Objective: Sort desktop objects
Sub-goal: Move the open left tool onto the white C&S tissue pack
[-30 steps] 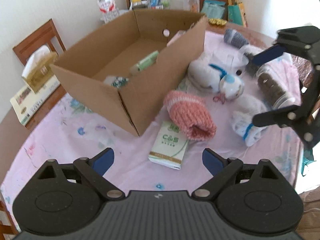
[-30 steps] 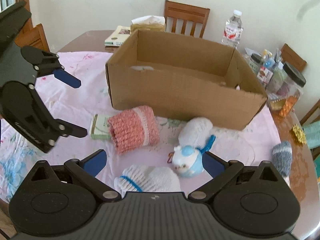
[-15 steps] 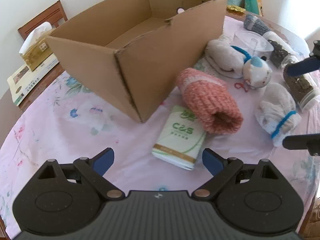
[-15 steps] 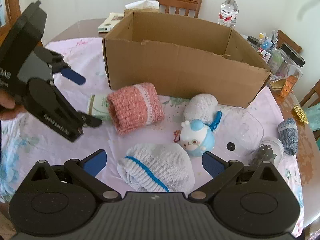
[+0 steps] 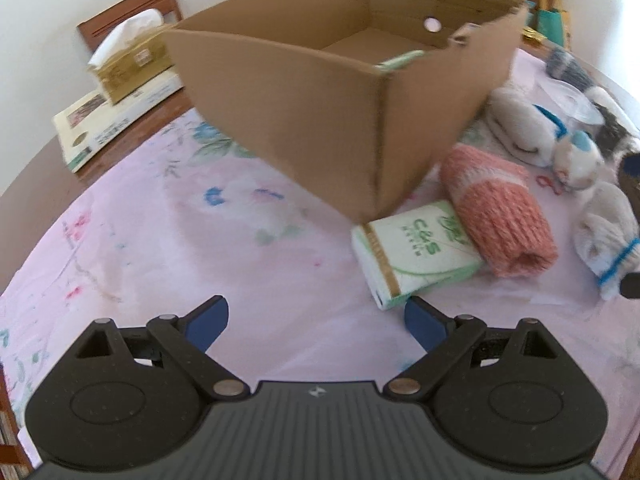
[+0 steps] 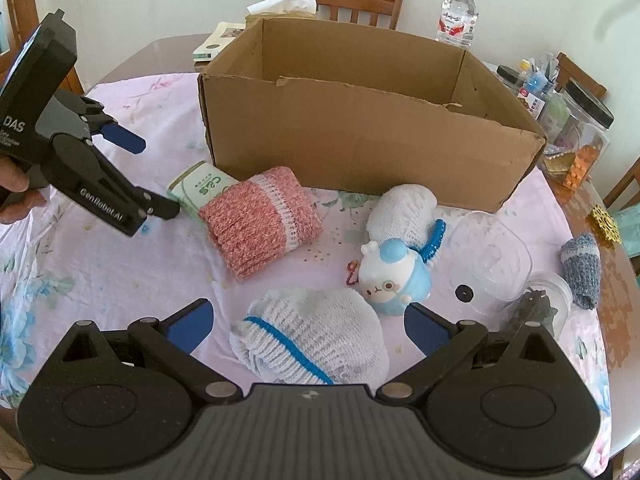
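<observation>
- Right wrist view gives me the pink flowered tablecloth (image 6: 120, 272) spread over the round table, everything else lying on it.
- At 12 o'clock from my right claw (image 6: 306, 322) stands the open cardboard box (image 6: 360, 136), well beyond the fingertips.
- My left claw (image 6: 154, 178) comes in at 9 o'clock of that view, held by a hand (image 6: 12, 192) at the frame edge; its two fingers are spread wide, nothing between them, and the lower tip sits just beside the green tissue pack (image 6: 202, 188).
- In the left wrist view the same left claw (image 5: 316, 318) is parted and empty; the tissue pack (image 5: 416, 254) lies at about 1 o'clock from it, its near corner just ahead of the right fingertip, not between the fingers.
- The pink knitted roll (image 6: 260, 220) lies across the tissue pack's far end, touching it, at 11 o'clock from my right claw.
- My right claw is wide apart and holds nothing; the white knitted hat with the blue stripe (image 6: 310, 340) lies right between its fingertips, at 12 o'clock, with a gap on each side.
- A second white knit piece with blue trim (image 6: 404, 212) lies near the box wall, at 1 o'clock.
- The blue and white plush toy (image 6: 394, 276) sits just beside it, at 1 o'clock and closer to me.
- A clear plastic lid (image 6: 490, 258) and a grey-blue knit piece (image 6: 582, 272) lie at 2 o'clock.
</observation>
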